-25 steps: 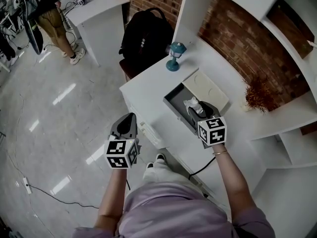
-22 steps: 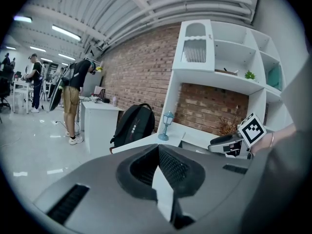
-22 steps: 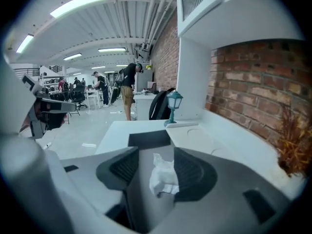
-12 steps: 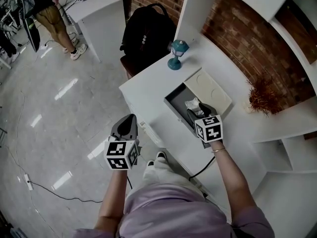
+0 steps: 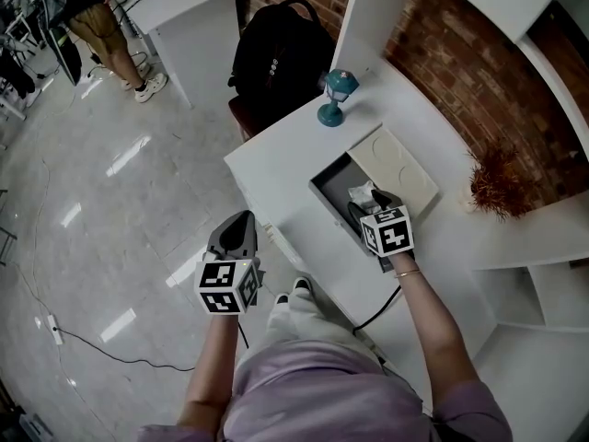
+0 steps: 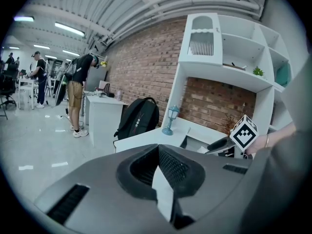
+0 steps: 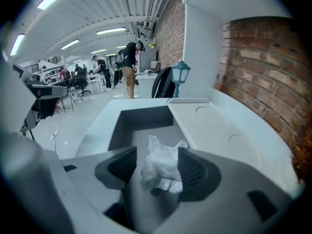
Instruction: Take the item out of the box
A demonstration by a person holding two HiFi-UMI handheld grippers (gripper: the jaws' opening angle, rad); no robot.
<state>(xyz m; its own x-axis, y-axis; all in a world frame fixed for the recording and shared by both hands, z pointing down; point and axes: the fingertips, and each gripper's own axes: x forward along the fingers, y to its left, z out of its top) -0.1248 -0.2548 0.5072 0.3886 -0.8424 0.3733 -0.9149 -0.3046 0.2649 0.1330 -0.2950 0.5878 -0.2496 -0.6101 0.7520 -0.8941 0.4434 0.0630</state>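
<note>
Right claw (image 5: pixel 373 205) has just been opening, loose around a crinkly white bundle (image 7: pixel 161 167) in the grey box (image 7: pixel 141 116); left claw (image 6: pixel 161 174) is clenched.

My right gripper (image 5: pixel 375 202) hides the near end of the box (image 5: pixel 329 184), plus the bottom of the crumpled white item (image 7: pixel 161 162) between its jaws.

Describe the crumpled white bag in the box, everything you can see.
The bag is small and white, seemingly thin crinkled plastic, bunched up with a loose tip pointing upward. It lies on the floor of the open grey box, between the right gripper's jaws, which have just been opening; no firm grip shows.
</note>
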